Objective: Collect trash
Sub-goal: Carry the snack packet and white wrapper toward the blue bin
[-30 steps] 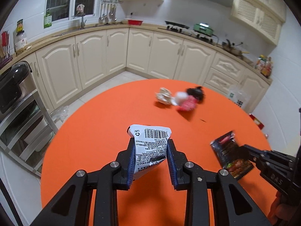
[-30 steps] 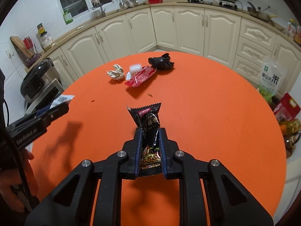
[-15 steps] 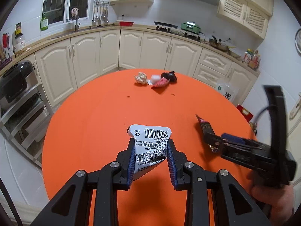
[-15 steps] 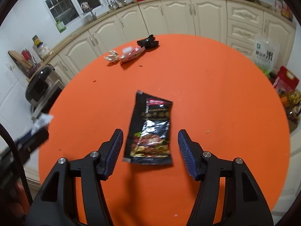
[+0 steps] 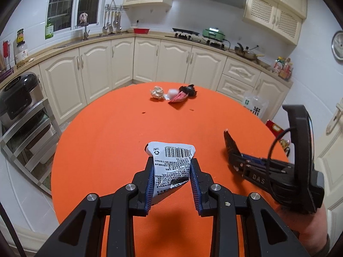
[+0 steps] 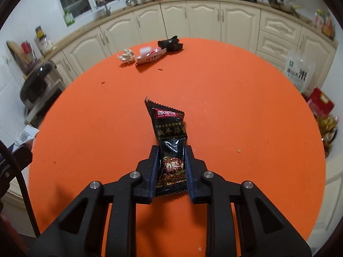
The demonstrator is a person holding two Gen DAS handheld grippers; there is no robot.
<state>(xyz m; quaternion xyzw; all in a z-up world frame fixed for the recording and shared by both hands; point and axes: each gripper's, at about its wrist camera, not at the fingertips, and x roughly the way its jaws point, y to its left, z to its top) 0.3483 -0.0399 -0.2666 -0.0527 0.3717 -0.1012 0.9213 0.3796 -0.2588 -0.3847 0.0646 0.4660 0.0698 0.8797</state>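
My left gripper [image 5: 172, 171] is shut on a white wrapper with a barcode [image 5: 171, 162], held above the round orange table [image 5: 111, 132]. My right gripper [image 6: 170, 159] is shut on a black sauce packet [image 6: 170, 137]; it shows from the side in the left wrist view [image 5: 230, 144]. At the table's far edge lies a small pile: crumpled foil [image 6: 127, 56], a white lump [image 6: 145, 51], a red and white wrapper [image 6: 152, 58] and a black crumpled piece [image 6: 170, 44]. The pile also shows in the left wrist view [image 5: 173, 93].
Cream kitchen cabinets [image 5: 150, 62] run behind the table. A metal rack with a black cooker [image 5: 17, 94] stands at the left. A rice bag [image 6: 299, 73] and red packages [image 6: 320, 105] sit on the floor at the right. Small crumbs dot the table.
Half a second ago my right gripper was open with the black packet between its fingers; now it is shut on the packet again. My left gripper kept its hold and pulled back from the pile.
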